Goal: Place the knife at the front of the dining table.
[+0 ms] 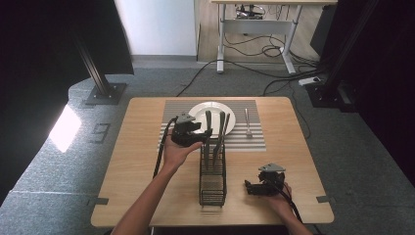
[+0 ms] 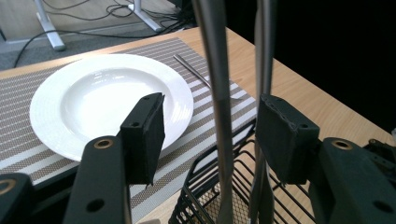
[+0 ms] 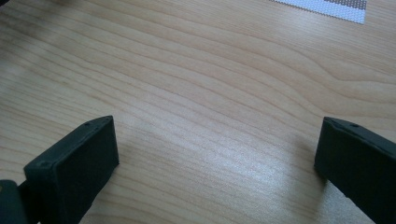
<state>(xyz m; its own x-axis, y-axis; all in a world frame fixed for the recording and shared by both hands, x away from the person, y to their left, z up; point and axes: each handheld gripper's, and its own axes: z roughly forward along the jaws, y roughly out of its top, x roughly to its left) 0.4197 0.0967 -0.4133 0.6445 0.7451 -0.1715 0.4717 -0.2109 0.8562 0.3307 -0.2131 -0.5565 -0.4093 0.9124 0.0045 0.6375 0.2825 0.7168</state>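
A black wire caddy stands mid-table with three metal utensils upright in it. My left gripper is at the caddy's far end, level with the utensil stems. In the left gripper view, my left gripper is open, with one silver stem between the jaws and touching neither pad; a second stem rises just behind the right pad. The white plate lies beyond on the striped placemat. My right gripper rests open on the bare wood at the front right, and my right gripper holds nothing.
A fork lies on the placemat to the right of the plate. A corner of the placemat shows in the right gripper view. Bare wooden table lies left of the caddy. Desk legs and cables are on the floor beyond.
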